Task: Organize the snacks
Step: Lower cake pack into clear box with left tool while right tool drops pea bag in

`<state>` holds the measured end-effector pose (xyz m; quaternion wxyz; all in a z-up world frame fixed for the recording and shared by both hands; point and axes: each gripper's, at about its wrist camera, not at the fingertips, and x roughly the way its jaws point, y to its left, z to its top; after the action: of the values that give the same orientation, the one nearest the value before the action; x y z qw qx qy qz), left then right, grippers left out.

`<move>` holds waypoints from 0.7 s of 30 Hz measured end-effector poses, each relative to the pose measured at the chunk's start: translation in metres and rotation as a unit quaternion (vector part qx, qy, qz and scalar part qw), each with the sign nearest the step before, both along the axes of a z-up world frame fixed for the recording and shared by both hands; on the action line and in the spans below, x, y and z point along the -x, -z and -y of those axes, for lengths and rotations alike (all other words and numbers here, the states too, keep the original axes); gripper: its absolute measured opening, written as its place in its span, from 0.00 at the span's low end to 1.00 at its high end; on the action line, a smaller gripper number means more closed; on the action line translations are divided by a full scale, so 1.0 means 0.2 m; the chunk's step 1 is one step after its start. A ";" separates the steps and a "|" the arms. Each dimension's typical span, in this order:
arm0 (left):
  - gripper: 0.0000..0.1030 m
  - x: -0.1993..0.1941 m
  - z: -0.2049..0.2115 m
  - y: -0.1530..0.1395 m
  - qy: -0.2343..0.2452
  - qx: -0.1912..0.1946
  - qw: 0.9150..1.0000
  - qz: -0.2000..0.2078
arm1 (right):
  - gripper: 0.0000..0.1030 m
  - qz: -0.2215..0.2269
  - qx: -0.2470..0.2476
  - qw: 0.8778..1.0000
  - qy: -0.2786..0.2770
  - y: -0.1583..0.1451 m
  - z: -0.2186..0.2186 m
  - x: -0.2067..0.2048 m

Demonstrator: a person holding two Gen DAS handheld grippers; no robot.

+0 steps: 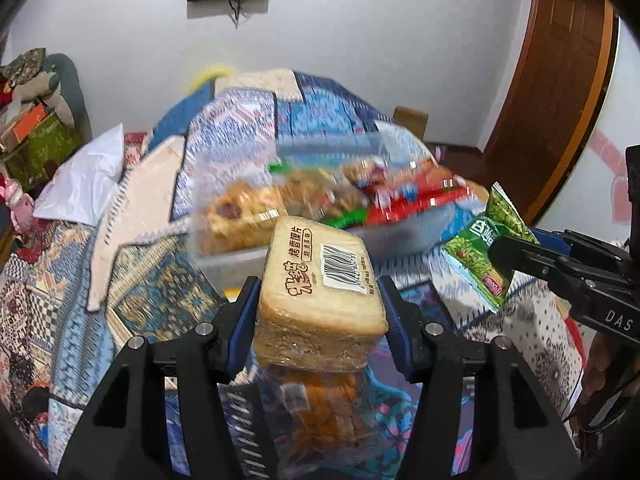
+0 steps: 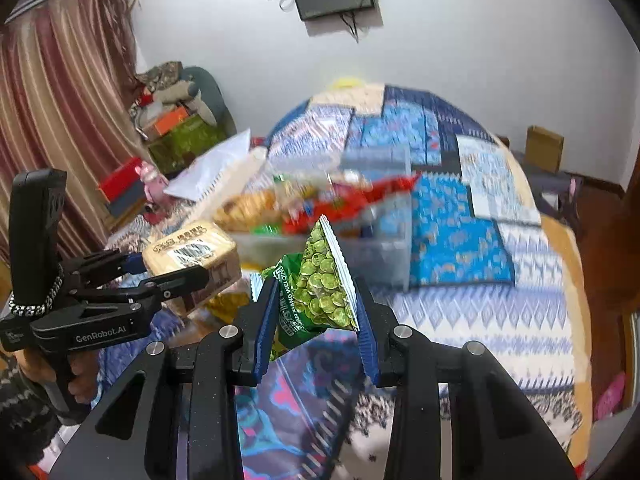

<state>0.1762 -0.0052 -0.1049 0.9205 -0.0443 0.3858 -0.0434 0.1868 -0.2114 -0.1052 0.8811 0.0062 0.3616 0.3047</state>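
Hovering level above the bed (image 1: 132, 288), the left gripper (image 1: 320, 300) has its jaws clenched on a wrapped toast slice pack (image 1: 320, 280), just short of the clear snack bin (image 1: 240, 260). Beside it, the right gripper (image 2: 316, 312) angles toward the same bin, jaws pinching a green pea packet (image 2: 320, 288).

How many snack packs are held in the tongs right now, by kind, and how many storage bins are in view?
Wrapped toast/bread packs held: 1, the toast pack in the left tongs.
Green pea packets held: 1, the green pea packet in the right tongs.
Clear bins: 1, the clear bin, holding blurred snacks that cannot be counted.
Total: 3.
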 end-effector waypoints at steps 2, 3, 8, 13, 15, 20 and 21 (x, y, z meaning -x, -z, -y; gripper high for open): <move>0.55 -0.01 -0.03 -0.04 -0.005 0.000 1.000 0.010 | 0.32 0.010 -0.005 1.000 0.000 -0.04 -0.02 -0.02; 0.55 -0.03 -0.05 -0.06 -0.008 0.002 1.000 0.014 | 0.32 0.015 -0.008 1.000 0.000 -0.06 -0.03 -0.04; 0.55 -0.12 -0.13 -0.10 -0.017 0.011 1.000 0.024 | 0.32 0.033 -0.012 0.999 0.003 -0.13 -0.10 -0.14; 0.55 -0.25 -0.17 -0.08 -0.022 0.018 0.999 0.023 | 0.32 0.035 -0.003 0.999 0.010 -0.12 -0.17 -0.27; 0.55 -0.31 -0.18 -0.06 -0.023 0.024 0.999 0.018 | 0.32 0.028 0.001 1.000 0.011 -0.10 -0.20 -0.34; 0.55 -0.45 -0.20 0.03 -0.020 0.040 0.999 -0.004 | 0.32 0.010 0.015 1.000 0.013 -0.02 -0.26 -0.45; 0.55 -0.48 -0.20 0.05 -0.019 0.044 0.999 -0.008 | 0.32 0.006 0.019 1.000 0.011 0.00 -0.28 -0.47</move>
<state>0.2722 0.0338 -0.1147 0.9152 -0.0923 0.3900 -0.0427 0.2810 -0.1555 -0.1053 0.8866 -0.0082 0.3620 0.2877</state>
